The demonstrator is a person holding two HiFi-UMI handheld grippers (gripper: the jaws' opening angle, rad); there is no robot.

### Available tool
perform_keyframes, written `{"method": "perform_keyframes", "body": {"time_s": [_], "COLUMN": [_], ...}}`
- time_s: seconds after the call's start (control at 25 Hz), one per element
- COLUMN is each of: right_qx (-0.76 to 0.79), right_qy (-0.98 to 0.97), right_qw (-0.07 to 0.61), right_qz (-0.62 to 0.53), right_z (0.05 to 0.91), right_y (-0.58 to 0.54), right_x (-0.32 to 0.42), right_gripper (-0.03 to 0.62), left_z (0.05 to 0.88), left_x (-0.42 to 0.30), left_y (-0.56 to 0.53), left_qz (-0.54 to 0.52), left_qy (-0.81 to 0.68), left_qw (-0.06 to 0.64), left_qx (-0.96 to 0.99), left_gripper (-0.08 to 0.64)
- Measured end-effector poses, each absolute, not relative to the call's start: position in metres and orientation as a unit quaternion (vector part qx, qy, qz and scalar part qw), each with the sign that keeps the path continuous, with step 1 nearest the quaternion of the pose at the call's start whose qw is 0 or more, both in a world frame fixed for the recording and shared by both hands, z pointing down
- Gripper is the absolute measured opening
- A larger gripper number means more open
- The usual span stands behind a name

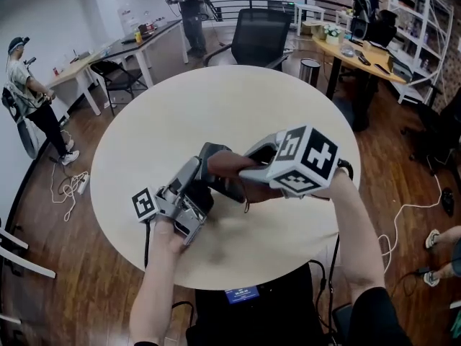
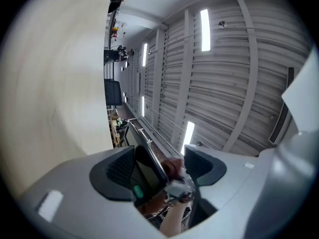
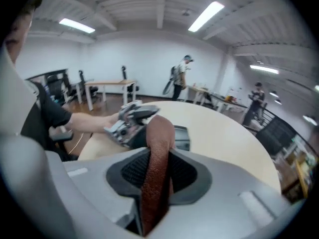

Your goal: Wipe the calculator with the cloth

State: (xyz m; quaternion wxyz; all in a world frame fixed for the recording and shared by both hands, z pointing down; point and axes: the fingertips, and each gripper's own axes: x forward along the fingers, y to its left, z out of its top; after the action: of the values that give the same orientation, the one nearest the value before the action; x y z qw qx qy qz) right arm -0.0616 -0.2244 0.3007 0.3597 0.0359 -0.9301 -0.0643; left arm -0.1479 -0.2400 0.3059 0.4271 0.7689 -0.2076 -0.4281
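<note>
Head view: over the round table (image 1: 216, 99), the left gripper (image 1: 203, 180) holds the calculator (image 1: 227, 187) tilted, while the right gripper (image 1: 248, 166) lays the brown cloth (image 1: 227, 166) across it. The likely fault is that a firm wiping stroke levers the calculator out of its hold, so that it drops to the table. Left gripper view: the left gripper (image 2: 159, 166) has its jaws set fairly wide, with the calculator (image 2: 142, 176) between them and flat against one pad. Contact at the other pad is masked by the cloth (image 2: 172, 166), so the grip may be slight. Right gripper view: the right gripper (image 3: 158, 168) has its jaws closed tight on a folded strip of cloth (image 3: 158, 148). The strip's free end curls toward the calculator (image 3: 180, 137), which sits beside the left gripper (image 3: 130, 119). A short fold could also let bare jaw scrape the casing.
</note>
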Motion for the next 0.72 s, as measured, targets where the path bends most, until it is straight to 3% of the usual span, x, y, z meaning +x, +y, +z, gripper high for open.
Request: {"method": "perform_keyframes", "body": {"time_s": [0.12, 0.2, 0.44, 0.72], "right_qx": [0.146, 0.151, 0.145, 0.154], "right_qy": [-0.924, -0.918, -0.936, -0.923], "right_qw": [0.351, 0.366, 0.319, 0.347], "right_qz": [-0.030, -0.018, 0.039, 0.065], "right_z": [0.318, 0.341, 0.347, 0.371], "right_y": [-0.275, -0.278, -0.286, -0.300], "right_x": [-0.044, -0.046, -0.023, 0.002], "right_gripper": [0.098, 0.098, 0.098, 0.095], "left_z": [0.299, 0.292, 0.270, 0.287], "left_x": [-0.144, -0.142, -0.089, -0.041], "left_y": [-0.234, -0.229, -0.242, -0.279], "left_qz": [-0.416, -0.412, -0.387, -0.351], "left_qy": [-0.200, -0.191, -0.158, -0.155], "left_qw": [0.408, 0.396, 0.376, 0.428], "left_qx": [0.788, 0.798, 0.827, 0.818], "left_gripper": [0.317, 0.290, 0.272, 0.221]}}
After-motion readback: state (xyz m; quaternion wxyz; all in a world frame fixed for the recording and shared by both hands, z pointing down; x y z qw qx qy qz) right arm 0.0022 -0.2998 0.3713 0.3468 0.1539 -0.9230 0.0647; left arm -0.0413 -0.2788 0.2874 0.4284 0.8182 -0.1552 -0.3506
